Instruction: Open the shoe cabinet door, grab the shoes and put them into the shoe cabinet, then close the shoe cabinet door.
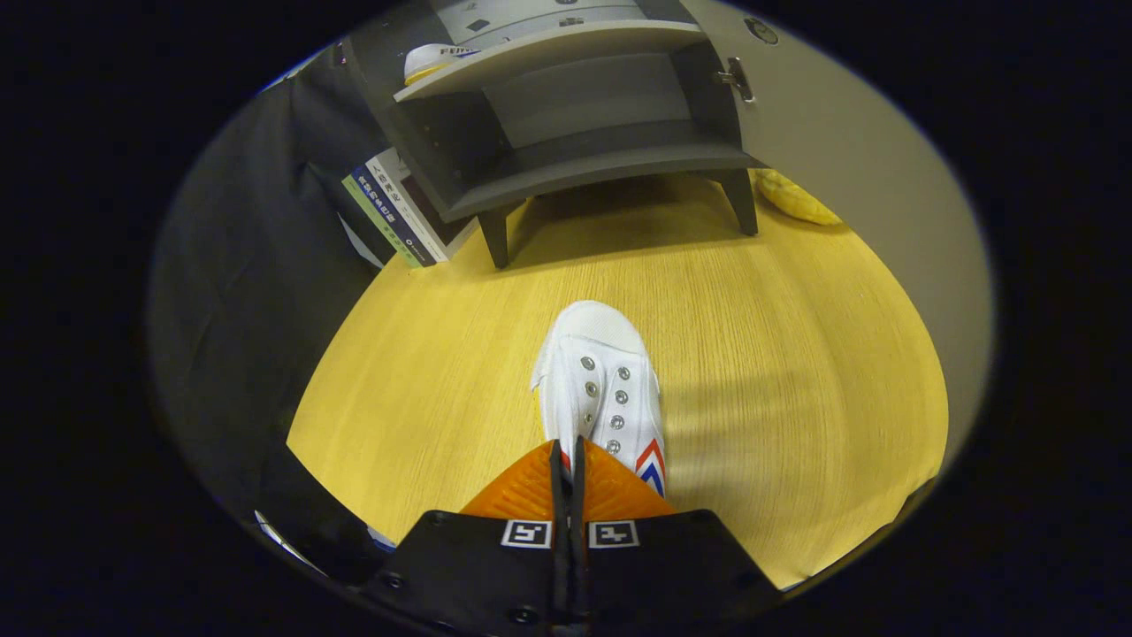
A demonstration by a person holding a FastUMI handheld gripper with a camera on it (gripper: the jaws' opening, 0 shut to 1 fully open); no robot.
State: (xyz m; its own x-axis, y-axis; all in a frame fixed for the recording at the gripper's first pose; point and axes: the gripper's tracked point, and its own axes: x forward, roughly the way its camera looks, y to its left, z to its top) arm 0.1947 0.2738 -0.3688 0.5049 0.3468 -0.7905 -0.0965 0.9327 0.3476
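Observation:
A white canvas shoe with metal eyelets and a red and blue chevron on its side points toe-first toward the cabinet, over the yellow wooden table. My gripper is shut on the shoe's rear upper edge, its fingers nearly touching. Beyond the shoe stands the grey shoe cabinet on short legs, its door swung open to the right. A second white shoe lies on the left end of the cabinet's upper shelf. The lower shelf is bare.
Several books lean against the cabinet's left side. A yellow soft object lies by the cabinet's right leg, below the open door. The black booth cloth hangs along the table's left edge.

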